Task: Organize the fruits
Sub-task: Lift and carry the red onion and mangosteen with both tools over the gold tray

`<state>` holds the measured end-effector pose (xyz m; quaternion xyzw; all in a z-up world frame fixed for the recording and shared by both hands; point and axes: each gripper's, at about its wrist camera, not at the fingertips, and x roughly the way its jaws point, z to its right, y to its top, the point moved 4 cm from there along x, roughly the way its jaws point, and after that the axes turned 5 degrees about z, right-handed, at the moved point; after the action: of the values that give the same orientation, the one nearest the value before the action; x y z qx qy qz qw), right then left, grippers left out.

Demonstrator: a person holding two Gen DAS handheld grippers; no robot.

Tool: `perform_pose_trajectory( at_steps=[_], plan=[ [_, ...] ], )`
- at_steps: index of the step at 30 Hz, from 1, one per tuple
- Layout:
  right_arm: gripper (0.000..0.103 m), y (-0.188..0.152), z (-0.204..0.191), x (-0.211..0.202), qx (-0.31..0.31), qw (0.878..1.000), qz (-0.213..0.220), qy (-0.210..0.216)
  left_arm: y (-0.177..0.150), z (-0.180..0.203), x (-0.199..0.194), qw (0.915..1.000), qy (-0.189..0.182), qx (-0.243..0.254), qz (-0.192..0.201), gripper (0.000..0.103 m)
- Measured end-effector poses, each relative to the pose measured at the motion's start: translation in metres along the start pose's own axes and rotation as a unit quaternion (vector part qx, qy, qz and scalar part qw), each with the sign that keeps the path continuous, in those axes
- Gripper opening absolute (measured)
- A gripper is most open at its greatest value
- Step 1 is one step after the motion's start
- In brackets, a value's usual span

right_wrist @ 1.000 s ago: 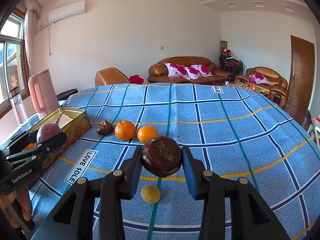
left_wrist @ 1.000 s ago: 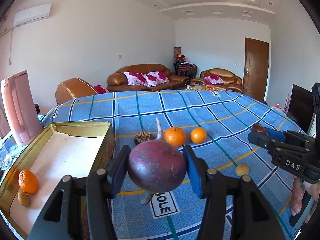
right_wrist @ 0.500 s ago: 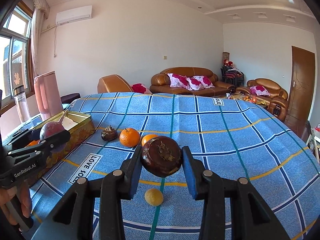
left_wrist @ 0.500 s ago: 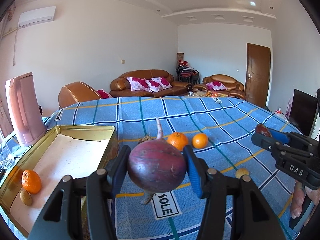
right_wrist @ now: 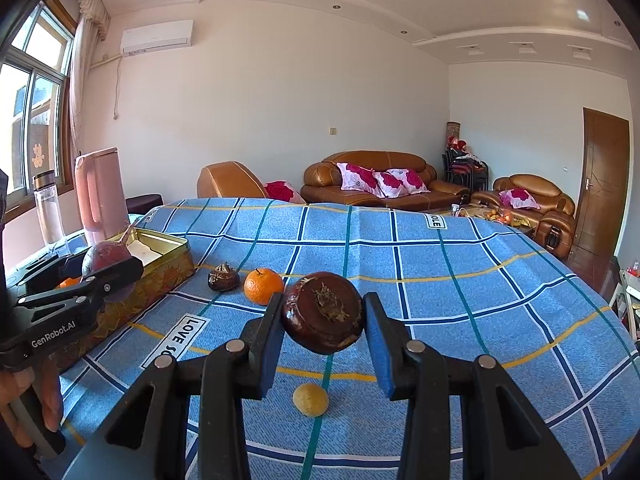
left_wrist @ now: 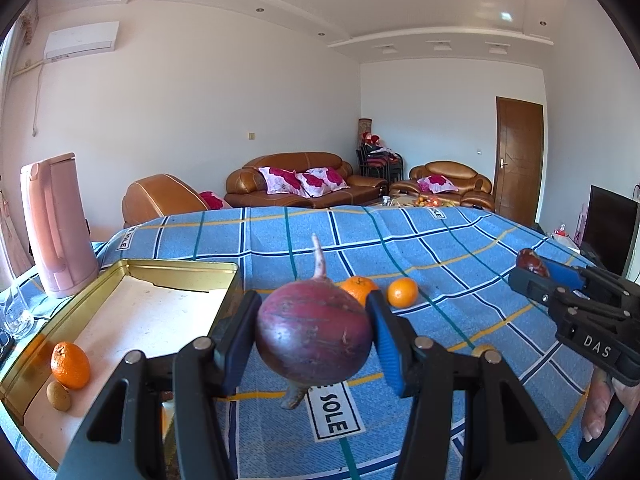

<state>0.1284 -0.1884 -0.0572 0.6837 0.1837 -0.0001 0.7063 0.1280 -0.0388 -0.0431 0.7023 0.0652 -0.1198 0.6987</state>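
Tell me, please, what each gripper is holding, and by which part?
The left gripper clamps the purple radish across its round sides; the right gripper clamps the brown water chestnut across its sides.

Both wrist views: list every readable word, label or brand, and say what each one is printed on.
"DAS": on the right gripper body, left wrist view.
"GenRobot.AI": on the left gripper body, right wrist view.
"SOLE", after a partly hidden "E": white label on the blue checked cloth.
"LOVE S", rest hidden: the same kind of label, right wrist view.
"OLE": partly seen cloth label at the far edge.
Red sign on the window: too blurred to read.
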Motion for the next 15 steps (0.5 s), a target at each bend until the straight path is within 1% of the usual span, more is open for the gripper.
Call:
perform_pose_trajectory(
  at_steps=[15],
  plan=[
    [0.041,0.004,-0.001,-0.011,-0.003,1.0,0.03,0.0,0.002,-0.002,-0.008,0.9998,0.007,-0.001,0.02,0.056]
  ],
)
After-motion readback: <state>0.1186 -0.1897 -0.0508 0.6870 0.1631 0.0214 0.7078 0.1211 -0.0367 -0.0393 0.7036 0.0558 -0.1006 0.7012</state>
